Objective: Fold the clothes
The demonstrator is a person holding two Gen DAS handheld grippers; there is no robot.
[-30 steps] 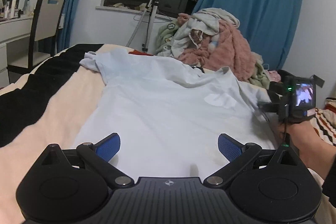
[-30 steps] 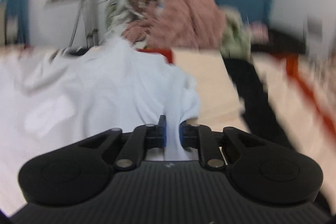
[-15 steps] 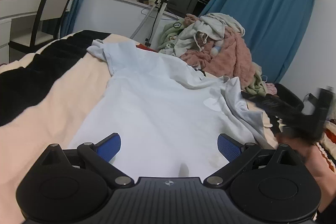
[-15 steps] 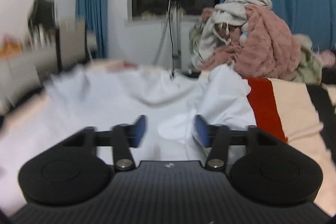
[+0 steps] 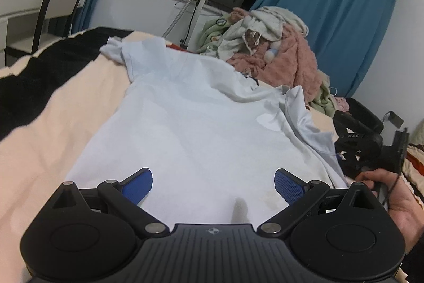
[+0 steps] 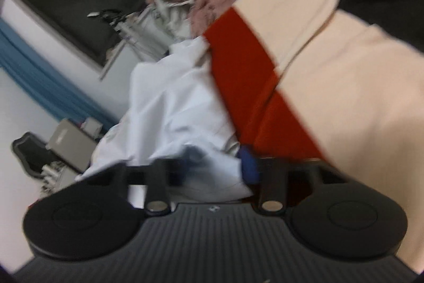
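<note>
The pale blue shirt [image 5: 185, 123] lies flat, unfolded, on the bed [image 5: 66, 102] — left tool [image 5: 213, 183] apart over its near hem, right tool [image 6: 217, 166] just closing, fabric of its right sleeve between the pads — all folds remain.

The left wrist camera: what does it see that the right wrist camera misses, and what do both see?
Only the left wrist view shows the whole pale blue shirt spread flat, the left tongs open above its hem, and the hand carrying the other tool. Only the right wrist view, tilted and blurred, shows the right tongs with shirt cloth between them and the blanket's red stripe. Both show the laundry pile.
</note>
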